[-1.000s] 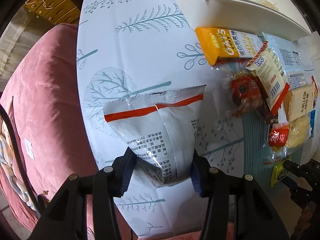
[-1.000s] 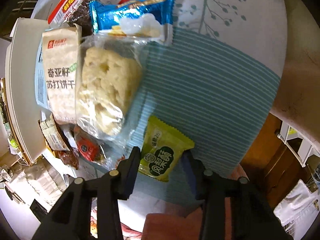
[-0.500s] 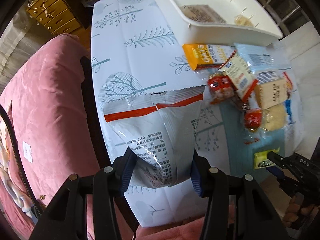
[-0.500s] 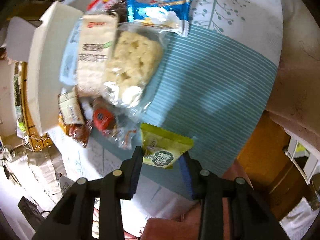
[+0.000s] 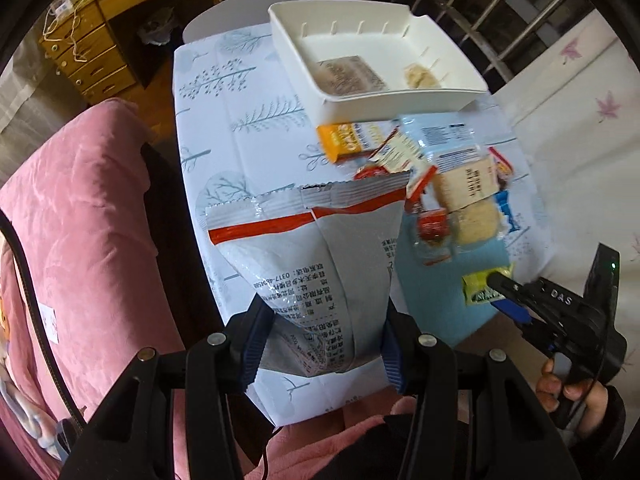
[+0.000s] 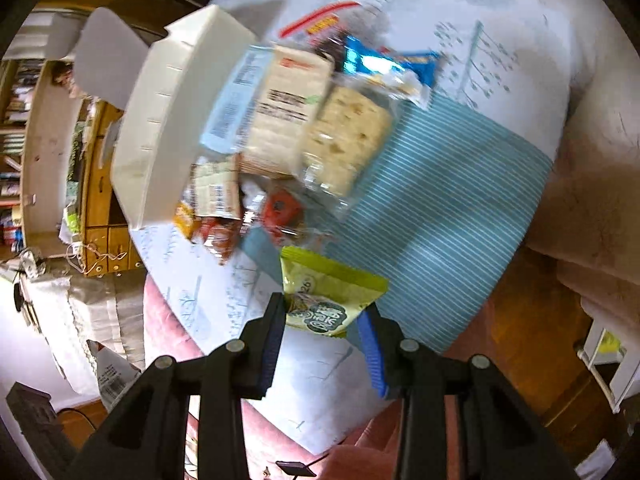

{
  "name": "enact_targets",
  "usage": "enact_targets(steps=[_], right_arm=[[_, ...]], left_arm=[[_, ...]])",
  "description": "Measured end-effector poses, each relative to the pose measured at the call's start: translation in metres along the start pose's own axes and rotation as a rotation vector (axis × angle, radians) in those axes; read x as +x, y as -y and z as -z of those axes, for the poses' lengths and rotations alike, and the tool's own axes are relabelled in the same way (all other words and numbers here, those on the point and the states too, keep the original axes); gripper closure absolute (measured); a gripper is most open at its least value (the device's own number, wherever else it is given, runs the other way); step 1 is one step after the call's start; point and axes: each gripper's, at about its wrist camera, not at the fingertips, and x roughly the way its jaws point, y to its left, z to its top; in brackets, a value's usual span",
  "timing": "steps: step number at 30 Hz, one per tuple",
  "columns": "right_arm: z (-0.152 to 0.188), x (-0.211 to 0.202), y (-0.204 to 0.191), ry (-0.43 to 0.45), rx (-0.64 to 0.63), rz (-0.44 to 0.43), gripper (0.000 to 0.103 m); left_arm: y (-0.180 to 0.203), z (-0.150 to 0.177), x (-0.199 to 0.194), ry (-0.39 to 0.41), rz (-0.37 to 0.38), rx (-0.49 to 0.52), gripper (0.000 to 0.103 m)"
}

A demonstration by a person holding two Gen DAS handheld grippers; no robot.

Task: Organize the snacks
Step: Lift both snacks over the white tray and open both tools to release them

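Observation:
My left gripper (image 5: 320,344) is shut on the lower end of a silver snack bag with a red stripe (image 5: 312,248), held up above the table. My right gripper (image 6: 323,316) is shut on a small yellow-green packet (image 6: 328,300), also lifted; in the left wrist view that packet (image 5: 478,290) shows at the right gripper's (image 5: 498,286) tips. A white tray (image 5: 380,100) at the table's far end holds two snacks. Before it lies a pile: an orange bar (image 5: 344,142), a cracker pack (image 5: 468,184), a pale rice cake (image 5: 476,220) and a red packet (image 5: 432,224).
The table wears a white cloth with a tree print (image 5: 240,120) and a teal striped mat (image 6: 440,216). A pink cushion (image 5: 80,220) lies left of the table, wooden drawers (image 5: 92,56) behind it. A person's hand (image 5: 568,392) grips the right gripper's handle.
Both grippers have risen with their packs, so the table looks smaller and the tray's inside has come into the left view. The right view has rolled and the pile has shifted up.

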Motion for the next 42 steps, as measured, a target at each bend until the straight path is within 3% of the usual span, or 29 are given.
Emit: enact_targets(steps=[17, 24, 36, 42], right_arm=[[-0.067, -0.039, -0.08, 0.076, -0.185, -0.121, 0.067], [-0.11, -0.041, -0.102, 0.052, -0.228, -0.172, 0.067], [-0.192, -0.024, -0.156, 0.025, -0.408, -0.235, 0.067], [-0.221, 0.001, -0.172, 0.008, -0.503, -0.26, 0.066]], left_arm=[[0.035, -0.071, -0.032, 0.075, 0.015, -0.061, 0.054], [0.051, -0.109, -0.032, 0.092, -0.003, -0.115, 0.054], [0.075, -0.182, -0.007, 0.173, 0.001, -0.223, 0.054], [0.076, -0.202, 0.01, 0.232, 0.012, -0.288, 0.054]])
